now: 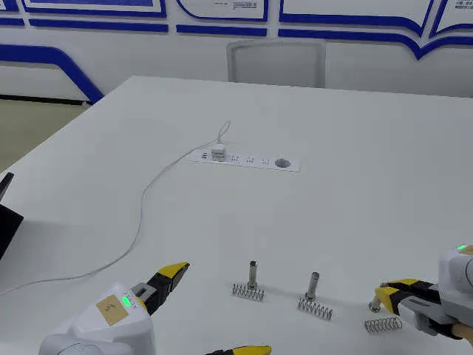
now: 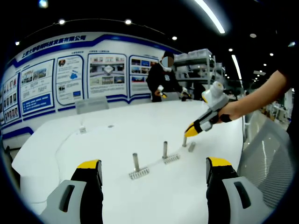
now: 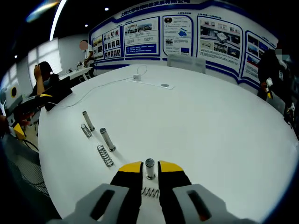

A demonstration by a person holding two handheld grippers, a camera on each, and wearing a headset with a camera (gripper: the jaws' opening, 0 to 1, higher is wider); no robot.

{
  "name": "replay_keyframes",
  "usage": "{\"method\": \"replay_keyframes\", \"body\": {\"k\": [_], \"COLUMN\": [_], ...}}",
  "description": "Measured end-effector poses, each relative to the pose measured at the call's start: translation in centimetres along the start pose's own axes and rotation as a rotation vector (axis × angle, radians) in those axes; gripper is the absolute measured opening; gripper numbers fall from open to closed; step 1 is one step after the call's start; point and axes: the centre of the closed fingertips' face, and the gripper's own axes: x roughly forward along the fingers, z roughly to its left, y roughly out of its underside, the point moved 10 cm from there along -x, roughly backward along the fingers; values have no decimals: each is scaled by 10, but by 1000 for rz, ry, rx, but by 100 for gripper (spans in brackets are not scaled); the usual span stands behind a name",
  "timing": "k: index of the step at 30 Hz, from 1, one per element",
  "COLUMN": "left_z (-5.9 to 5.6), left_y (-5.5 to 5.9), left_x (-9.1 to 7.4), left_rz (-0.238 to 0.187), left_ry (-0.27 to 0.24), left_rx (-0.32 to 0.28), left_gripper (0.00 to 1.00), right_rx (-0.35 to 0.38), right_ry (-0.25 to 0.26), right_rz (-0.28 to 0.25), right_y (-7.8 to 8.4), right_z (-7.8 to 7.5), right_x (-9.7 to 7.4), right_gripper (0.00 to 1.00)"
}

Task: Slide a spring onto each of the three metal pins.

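Three short metal pins stand upright in a row near the table's front edge, each with a loose spring lying at its foot. The left pin (image 1: 253,272) has a spring (image 1: 247,292) in front of it. Beside the middle pin (image 1: 312,284) lies another spring (image 1: 315,308). My right gripper (image 1: 388,292) (image 3: 149,167) is closed around the right pin (image 3: 149,169), whose spring (image 1: 383,324) (image 3: 149,191) lies just below the jaws. My left gripper (image 1: 211,310) (image 2: 153,163) hovers open in front of the left pin (image 2: 135,162), holding nothing.
A white power strip (image 1: 244,159) with a plug and a cable (image 1: 140,214) lies mid-table. A grey chair (image 1: 276,63) stands at the far edge. A dark object (image 1: 7,214) pokes in at the left. A person (image 2: 164,74) stands beyond the table.
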Motion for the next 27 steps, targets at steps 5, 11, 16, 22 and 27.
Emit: {"method": "replay_keyframes", "body": {"k": [5,11,16,22,27], "left_z": [1,1,0,3,3], "left_y": [1,2,3,5,7], "left_x": [-1,0,1,1,1], "left_rz": [8,18,31,43,62], "left_ry": [-11,-14,-8,-20,-24], "left_rx": [-4,9,13,7,10], "left_gripper": [93,93,93,93,93], "right_rx": [14,13,-52,-233,-316], "right_ry": [-3,-18,-135,-240,-270], "right_rz": [-16,-19,9,78,130], "right_y": [-1,6,15,24,28], "right_z": [-3,-15,-18,-11,-15], "right_x": [-8,-20,-20,-12,-4], "right_gripper": [17,17,21,25,26]}}
